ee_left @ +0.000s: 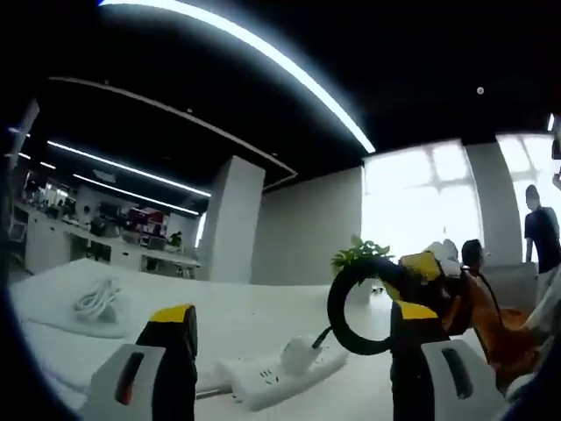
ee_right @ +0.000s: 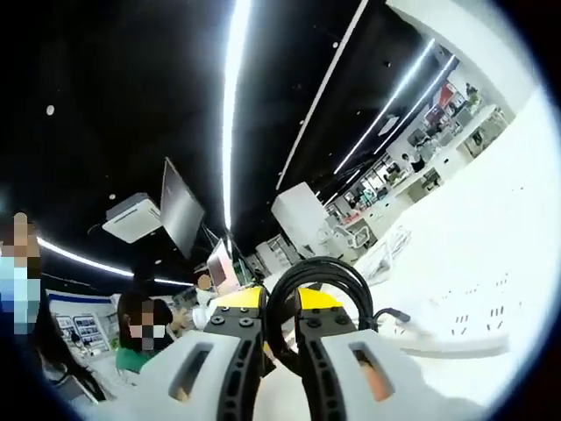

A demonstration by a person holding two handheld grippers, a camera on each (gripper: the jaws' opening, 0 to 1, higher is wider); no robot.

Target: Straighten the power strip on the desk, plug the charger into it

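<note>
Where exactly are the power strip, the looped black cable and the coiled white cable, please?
power strip (ee_left: 279, 379): left gripper view, on its white top face.
looped black cable (ee_left: 344, 309): left gripper view, on the loop's left arc.
coiled white cable (ee_left: 96, 300): left gripper view, on the coil's middle.

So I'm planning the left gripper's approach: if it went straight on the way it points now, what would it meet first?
Probably the white power strip, lying on the desk just beyond the open left gripper, a charger already sitting on it. Depth is unclear; aimed slightly higher, it might pass over.
</note>
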